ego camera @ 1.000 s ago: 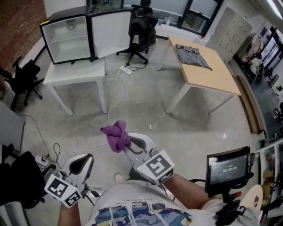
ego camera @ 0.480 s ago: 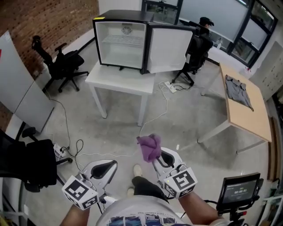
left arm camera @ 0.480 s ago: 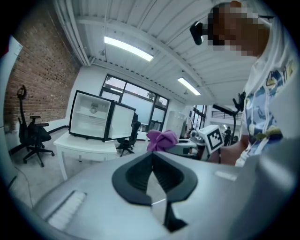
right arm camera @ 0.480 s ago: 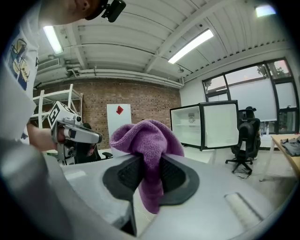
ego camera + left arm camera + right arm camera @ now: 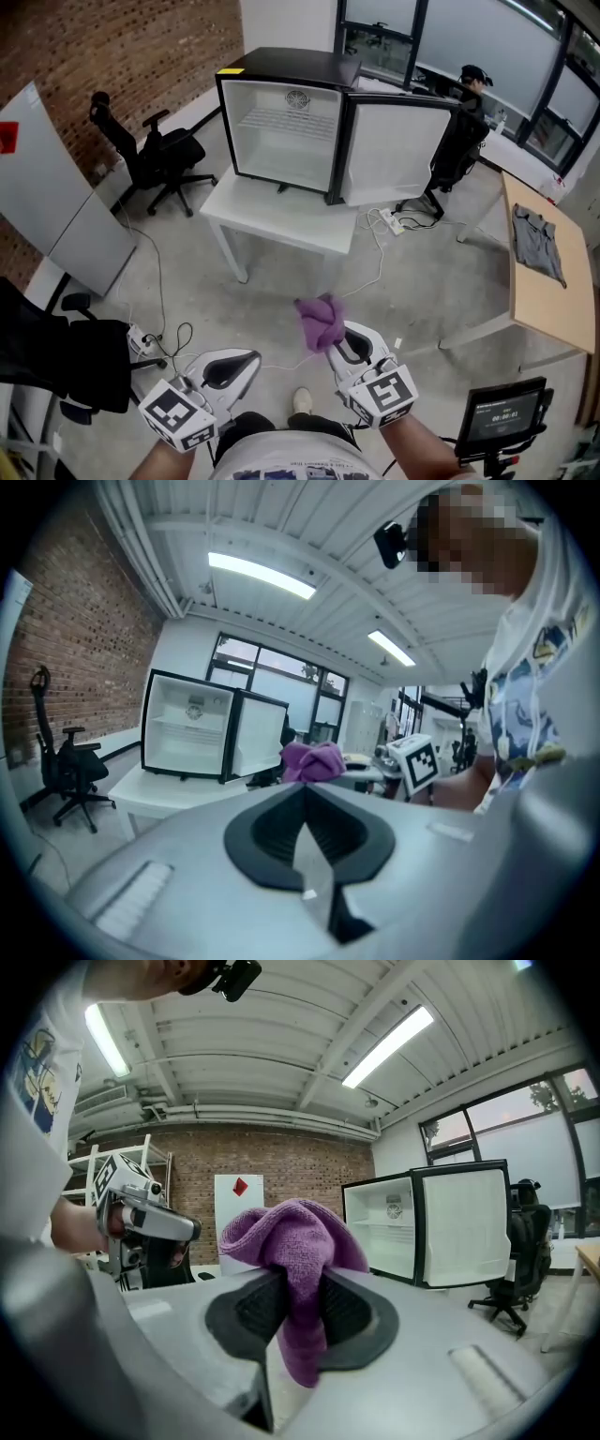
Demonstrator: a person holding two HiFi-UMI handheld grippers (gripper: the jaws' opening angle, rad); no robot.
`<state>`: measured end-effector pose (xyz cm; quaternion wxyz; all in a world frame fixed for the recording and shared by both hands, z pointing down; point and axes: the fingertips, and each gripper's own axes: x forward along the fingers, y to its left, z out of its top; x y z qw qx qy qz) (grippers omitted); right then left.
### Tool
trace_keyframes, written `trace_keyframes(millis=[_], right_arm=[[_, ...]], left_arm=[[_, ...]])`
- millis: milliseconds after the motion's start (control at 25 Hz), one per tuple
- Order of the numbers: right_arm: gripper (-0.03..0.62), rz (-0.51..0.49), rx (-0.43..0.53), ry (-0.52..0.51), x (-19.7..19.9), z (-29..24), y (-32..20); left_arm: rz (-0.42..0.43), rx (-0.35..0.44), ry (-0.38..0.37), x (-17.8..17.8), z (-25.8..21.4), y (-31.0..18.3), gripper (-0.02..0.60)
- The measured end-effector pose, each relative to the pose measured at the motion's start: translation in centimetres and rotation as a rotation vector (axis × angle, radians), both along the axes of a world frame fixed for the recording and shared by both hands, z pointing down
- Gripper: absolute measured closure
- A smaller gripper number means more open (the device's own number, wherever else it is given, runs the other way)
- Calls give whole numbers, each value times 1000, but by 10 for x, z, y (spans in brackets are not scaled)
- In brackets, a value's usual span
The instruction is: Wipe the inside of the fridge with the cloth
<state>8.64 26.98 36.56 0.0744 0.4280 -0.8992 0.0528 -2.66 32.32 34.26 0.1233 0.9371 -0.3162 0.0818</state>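
Note:
A small black fridge [image 5: 286, 122] stands on a white table [image 5: 281, 220], its door [image 5: 398, 155] swung open to the right and its white inside bare. I see the fridge [image 5: 187, 738] far ahead in the left gripper view and the fridge [image 5: 384, 1222] far ahead in the right gripper view too. My right gripper [image 5: 336, 342] is shut on a bunched purple cloth [image 5: 319, 322]; the cloth [image 5: 292, 1241] hangs between the jaws. My left gripper [image 5: 234, 364] is shut with nothing in it, low at the left. Both are well short of the fridge.
A black office chair [image 5: 155, 155] stands left of the table, a grey panel [image 5: 56, 202] leans at the far left. A power strip and cable [image 5: 389, 225] lie on the floor. A wooden table [image 5: 548, 281] with a grey garment [image 5: 539, 239] stands at the right.
The view has swung and moved nearer the fridge, which now sits higher and more central. The right gripper still carries the cloth; both grippers stay low in front of the body.

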Motion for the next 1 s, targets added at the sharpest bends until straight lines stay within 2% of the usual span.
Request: trace_keyframes(millis=[200,480,760,1000], right_arm=[[516,1,-5,-2,-2,1,-43],[516,51,9,21,-25,1,-99],[516,169,17,45,-59,-9,-160],[516,286,19,26,-94,-16,-213]], left_arm=[[-2,4,13,2,-8,-37,577],[40,14,39,-24,-5,-99,577],[158,34,46,-67,-15,-166,577],[233,40,43,-120,-21,-206,577]])
